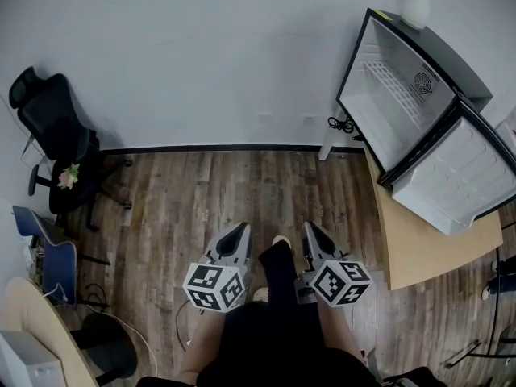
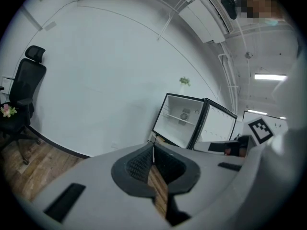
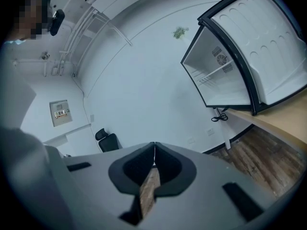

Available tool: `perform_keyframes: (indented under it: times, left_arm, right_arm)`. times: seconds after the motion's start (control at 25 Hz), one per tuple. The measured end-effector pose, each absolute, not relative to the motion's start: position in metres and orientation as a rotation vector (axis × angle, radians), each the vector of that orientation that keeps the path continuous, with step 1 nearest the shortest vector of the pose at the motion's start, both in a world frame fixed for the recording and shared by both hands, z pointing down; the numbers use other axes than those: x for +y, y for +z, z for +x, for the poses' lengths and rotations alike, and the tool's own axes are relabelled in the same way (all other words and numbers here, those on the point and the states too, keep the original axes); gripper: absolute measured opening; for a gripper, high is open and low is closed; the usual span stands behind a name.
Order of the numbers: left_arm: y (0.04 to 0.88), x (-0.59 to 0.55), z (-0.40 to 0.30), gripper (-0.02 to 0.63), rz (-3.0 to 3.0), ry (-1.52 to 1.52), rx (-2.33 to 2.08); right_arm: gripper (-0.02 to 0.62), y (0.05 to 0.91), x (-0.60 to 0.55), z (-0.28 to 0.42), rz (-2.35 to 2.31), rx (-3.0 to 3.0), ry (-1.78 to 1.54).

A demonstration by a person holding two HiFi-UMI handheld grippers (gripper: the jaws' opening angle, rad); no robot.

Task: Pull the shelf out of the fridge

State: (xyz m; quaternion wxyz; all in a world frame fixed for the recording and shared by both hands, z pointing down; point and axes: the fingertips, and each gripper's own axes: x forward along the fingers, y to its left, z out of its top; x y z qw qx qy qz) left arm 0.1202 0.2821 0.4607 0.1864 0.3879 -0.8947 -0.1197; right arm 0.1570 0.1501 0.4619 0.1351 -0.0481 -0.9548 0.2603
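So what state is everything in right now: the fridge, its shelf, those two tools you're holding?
Fridge door: swung wide open.
Shelf: seated inside the fridge, not pulled out yet.
Left tool: shut, holding nothing.
Right tool: shut, holding nothing.
Vase: upright on top of the fridge.

The left gripper (image 1: 239, 229) and the right gripper (image 1: 311, 227) are being held side by side, low in front of the body, one at each side of a dark-clad leg (image 1: 278, 276). Both are being pointed forward and slightly downward. The jaws of each are being held pressed together at the tips, and nothing is being gripped between them.
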Motion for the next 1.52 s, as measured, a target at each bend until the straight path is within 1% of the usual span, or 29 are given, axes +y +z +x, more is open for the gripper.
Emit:
perform_keyframes:
  times: [0.2, 0.48, 1.52]
  left_arm:
    - [0.462, 0.276, 0.104, 0.009, 1.081, -0.339, -2.53]
    - [0.457, 0.26, 0.068, 0.009, 1.077, -0.338, -2.545]
    - [0.443, 0.195, -0.089, 0.009, 1.023, -0.318, -2.587]
  right_arm:
    - [-0.009, 0.467, 0.147, 0.142, -0.165, -2.756, 0.756]
    - [-0.008, 0.461, 0.134, 0.1, -0.201, -2.763, 0.763]
    - [-0.008, 0.446, 0.061, -0.059, -0.254, -2.76, 0.768]
